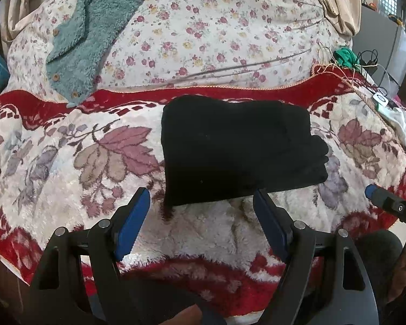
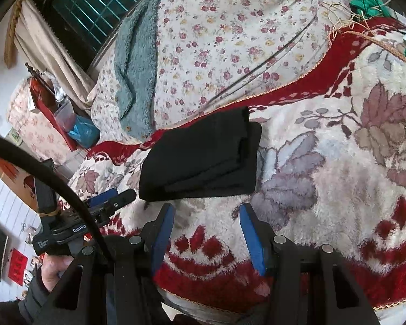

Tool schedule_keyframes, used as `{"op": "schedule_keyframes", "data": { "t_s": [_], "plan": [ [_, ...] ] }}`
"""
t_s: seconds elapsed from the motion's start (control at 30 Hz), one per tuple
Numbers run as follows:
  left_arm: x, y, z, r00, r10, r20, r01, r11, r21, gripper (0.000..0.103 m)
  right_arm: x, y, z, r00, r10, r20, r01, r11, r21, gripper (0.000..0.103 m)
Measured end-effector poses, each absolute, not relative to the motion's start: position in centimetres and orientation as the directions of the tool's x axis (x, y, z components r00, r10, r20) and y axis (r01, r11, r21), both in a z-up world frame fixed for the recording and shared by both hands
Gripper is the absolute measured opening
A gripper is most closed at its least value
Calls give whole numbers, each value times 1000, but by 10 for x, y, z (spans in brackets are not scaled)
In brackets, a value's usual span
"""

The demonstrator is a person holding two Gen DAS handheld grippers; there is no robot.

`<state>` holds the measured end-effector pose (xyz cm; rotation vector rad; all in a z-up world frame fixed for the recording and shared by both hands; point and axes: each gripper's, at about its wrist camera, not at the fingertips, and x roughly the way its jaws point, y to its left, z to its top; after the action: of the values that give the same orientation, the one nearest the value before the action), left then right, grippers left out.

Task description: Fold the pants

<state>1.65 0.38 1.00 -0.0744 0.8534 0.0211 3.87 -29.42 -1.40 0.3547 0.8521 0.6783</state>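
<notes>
The black pants (image 1: 235, 149) lie folded into a thick rectangle on the plush red-and-white floral blanket (image 1: 67, 162). From the right wrist view the pants (image 2: 203, 159) show stacked layers along their right edge. My left gripper (image 1: 201, 200) hovers open just in front of the pants' near edge, nothing between its blue pads. My right gripper (image 2: 207, 211) is also open and empty, just short of the pants' near edge. The right gripper's tip (image 1: 372, 191) shows at the right of the left wrist view; the left gripper (image 2: 113, 197) shows at the left of the right wrist view.
A teal fleece garment (image 1: 86, 35) lies on the flowered bedsheet (image 1: 216, 32) behind the blanket. Green yarn (image 1: 343, 57), cables and a small white device sit at the bed's far right corner. A hand (image 2: 54, 268) holds the left gripper's handle. Curtain and window stand at the back left.
</notes>
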Motion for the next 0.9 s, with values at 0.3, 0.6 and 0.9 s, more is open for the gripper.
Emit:
{"op": "schedule_keyframes", "data": {
  "t_s": [0.3,0.6,0.9],
  "plan": [
    [26,13,9,645,-40,-763,-72,991,-113,79,41,-287,-19,435,675,-596,-389,738,552,49],
    [34,23,9,633,-43,-773,-103,985,-139,79,40,-282,-20,417,680,-603,-388,733,558,49],
    [40,14,10,633,-13,-774,-101,990,-99,79,39,-280,-19,406,690,-599,-405,723,560,49]
  ]
}}
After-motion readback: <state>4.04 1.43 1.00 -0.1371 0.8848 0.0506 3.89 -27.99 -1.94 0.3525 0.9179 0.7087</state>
